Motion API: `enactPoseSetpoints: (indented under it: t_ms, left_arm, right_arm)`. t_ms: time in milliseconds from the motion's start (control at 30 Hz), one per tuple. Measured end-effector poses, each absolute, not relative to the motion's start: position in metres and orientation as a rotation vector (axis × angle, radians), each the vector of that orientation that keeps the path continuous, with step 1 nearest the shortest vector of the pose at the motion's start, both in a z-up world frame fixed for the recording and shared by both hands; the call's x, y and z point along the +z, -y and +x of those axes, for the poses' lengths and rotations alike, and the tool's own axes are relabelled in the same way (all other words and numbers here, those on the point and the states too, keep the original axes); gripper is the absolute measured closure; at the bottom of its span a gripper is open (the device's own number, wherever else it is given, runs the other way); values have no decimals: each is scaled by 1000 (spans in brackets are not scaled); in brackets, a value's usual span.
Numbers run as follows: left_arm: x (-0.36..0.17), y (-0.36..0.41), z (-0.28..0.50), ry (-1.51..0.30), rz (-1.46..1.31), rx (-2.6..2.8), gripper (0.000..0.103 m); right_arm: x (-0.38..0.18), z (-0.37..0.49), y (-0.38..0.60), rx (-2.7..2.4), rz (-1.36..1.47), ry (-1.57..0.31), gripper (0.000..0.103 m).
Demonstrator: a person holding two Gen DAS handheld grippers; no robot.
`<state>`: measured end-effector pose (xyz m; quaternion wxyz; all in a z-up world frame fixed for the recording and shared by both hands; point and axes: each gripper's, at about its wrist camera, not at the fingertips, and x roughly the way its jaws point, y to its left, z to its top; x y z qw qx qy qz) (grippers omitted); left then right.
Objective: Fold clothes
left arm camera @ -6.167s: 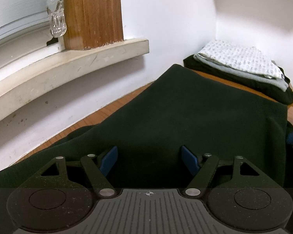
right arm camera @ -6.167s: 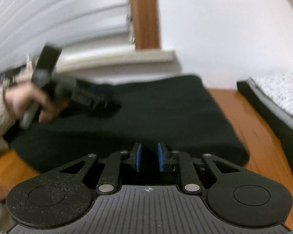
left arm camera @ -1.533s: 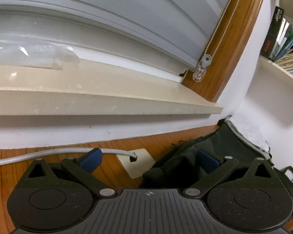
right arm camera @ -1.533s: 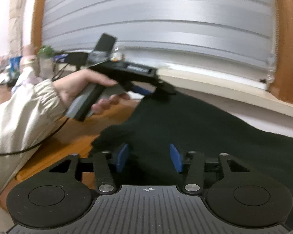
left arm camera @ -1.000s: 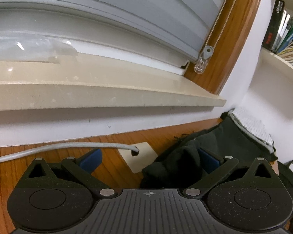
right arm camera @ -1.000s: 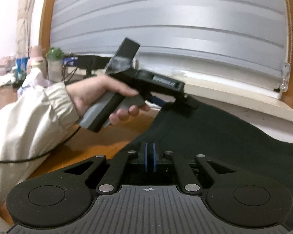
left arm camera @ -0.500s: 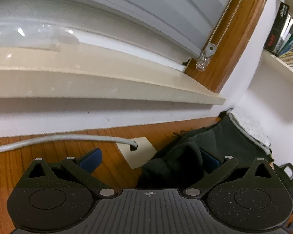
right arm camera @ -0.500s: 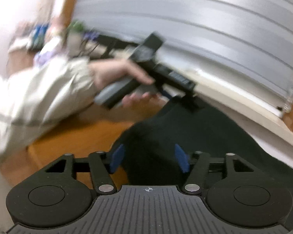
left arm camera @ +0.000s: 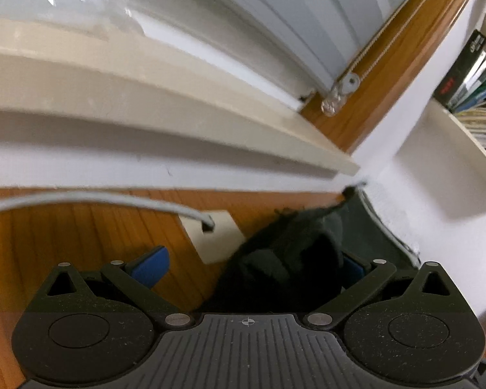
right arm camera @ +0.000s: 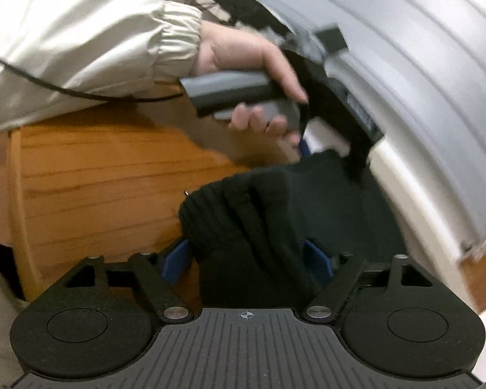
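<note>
A: While the black garment (right arm camera: 275,214) lies bunched on the tabletop (right arm camera: 90,188), its ribbed edge humped between the fingers of the right gripper (right arm camera: 248,261), I read the step as a re-grip partway through a fold.

B: Right fingers?

A: Wide and opening. Cloth sits between the blue pads (right arm camera: 317,259), but they do not look pressed on it. Not a grip.

B: Left gripper (left arm camera: 249,264)?

A: Fingers spread wide. The garment's far corner (left arm camera: 295,253) is heaped against the right-hand pad; the left-hand pad (left arm camera: 150,264) stands over bare wood. It holds nothing. In the right wrist view the person's left hand (right arm camera: 243,61) carries it beyond the cloth, near the sill.

B: Next move?

A: My judgement: close each pair on an edge, lift together, keep the knit from slipping.
</note>
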<state>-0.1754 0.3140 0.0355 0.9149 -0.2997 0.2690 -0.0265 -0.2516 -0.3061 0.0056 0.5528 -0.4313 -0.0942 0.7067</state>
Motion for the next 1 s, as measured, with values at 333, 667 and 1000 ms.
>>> enactPoseSetpoints:
  t_ms: [333,667,1000]
  left_arm:
    - [29,-294,-175,-632,-504,-106,0]
    - [31,-280,-183,-643,-397,-81,7]
    - [46,-267,-198,-571,-374,36,45]
  right_arm:
    - [15,-231,290,1741,-927,130,24]
    - [15,-221,294,1743,-905,153,44]
    - [29,-212,282,1706,-785,188,61]
